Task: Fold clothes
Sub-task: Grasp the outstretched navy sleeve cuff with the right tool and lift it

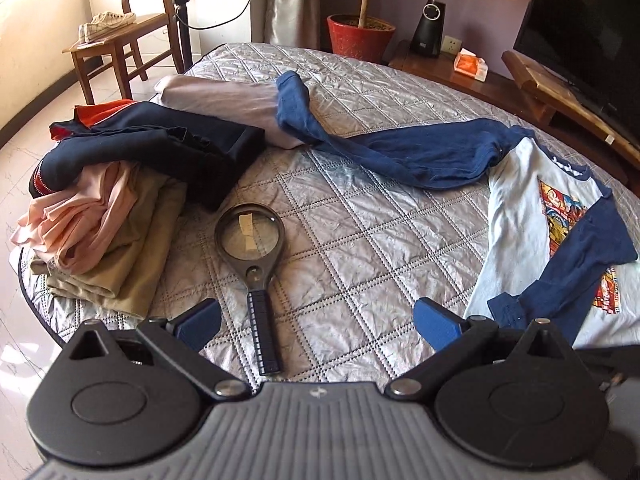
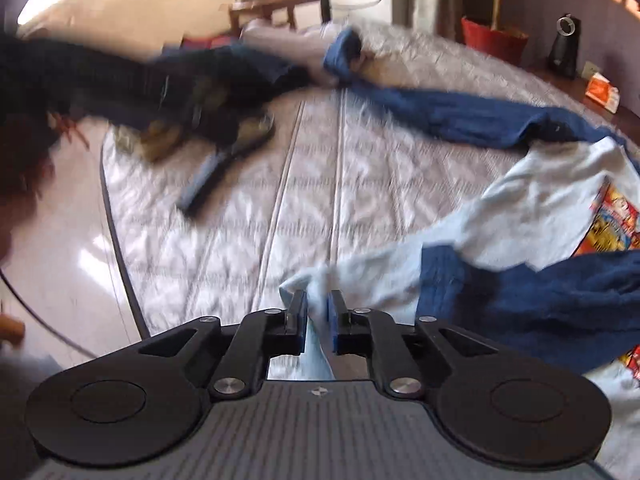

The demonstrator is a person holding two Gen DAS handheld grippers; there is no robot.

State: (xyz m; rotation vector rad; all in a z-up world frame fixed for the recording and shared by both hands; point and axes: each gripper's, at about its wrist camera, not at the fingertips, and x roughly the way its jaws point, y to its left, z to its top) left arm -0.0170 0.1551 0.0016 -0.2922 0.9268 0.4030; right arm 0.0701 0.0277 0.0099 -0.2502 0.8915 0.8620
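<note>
Fingertips of the right gripper (image 2: 318, 314) are pinched nearly together on the pale hem of the white long-sleeved shirt with navy sleeves and a colourful print (image 2: 532, 208), which lies spread on the quilted silver bedspread (image 2: 256, 208); this view is blurred. Only the left wrist view shows the left gripper (image 1: 318, 322) spread wide, holding nothing, above the black-framed magnifying glass (image 1: 250, 236), with the heap of folded clothes (image 1: 120, 184) just beside it.
</note>
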